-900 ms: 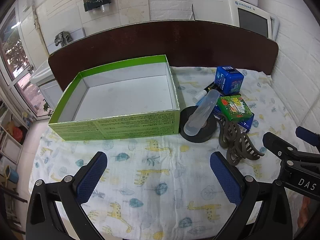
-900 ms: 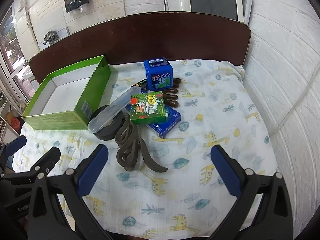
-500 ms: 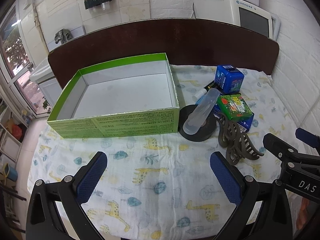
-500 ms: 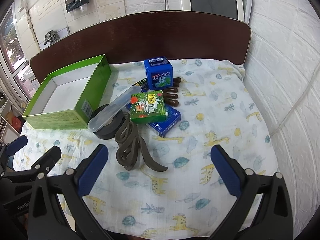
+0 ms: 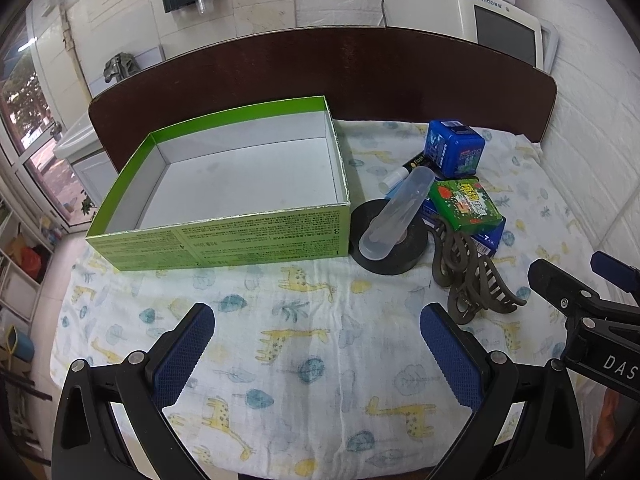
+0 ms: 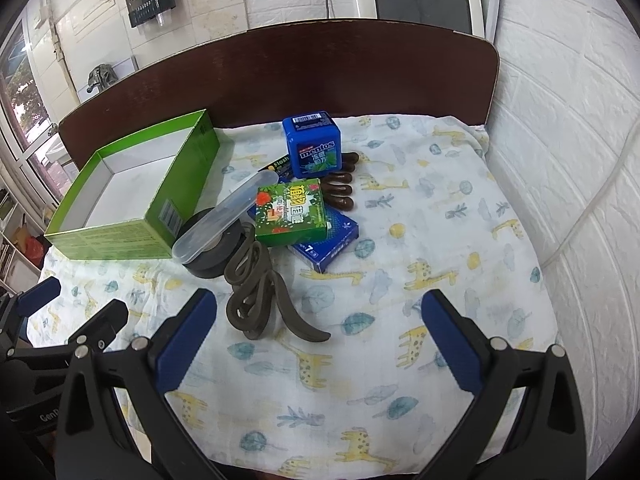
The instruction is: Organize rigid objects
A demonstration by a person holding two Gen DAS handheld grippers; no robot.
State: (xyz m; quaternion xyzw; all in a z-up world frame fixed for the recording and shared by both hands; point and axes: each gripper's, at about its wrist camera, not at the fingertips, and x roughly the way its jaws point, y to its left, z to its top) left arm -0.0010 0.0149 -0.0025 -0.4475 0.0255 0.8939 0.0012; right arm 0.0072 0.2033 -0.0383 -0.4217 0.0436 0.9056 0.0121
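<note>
Giraffe-print cloth (image 5: 304,344) before dark headboard (image 5: 360,72)

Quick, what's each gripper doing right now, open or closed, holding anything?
Left gripper: open, holding nothing, above the giraffe-print cloth.
Right gripper: open, holding nothing, just short of the brown hair claw clip.

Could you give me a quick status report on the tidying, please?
Both tongs, left and right, open, empty. Green box holds nothing; items piled beside it. Hair clip nearest right tongs, path unobstructed.
</note>
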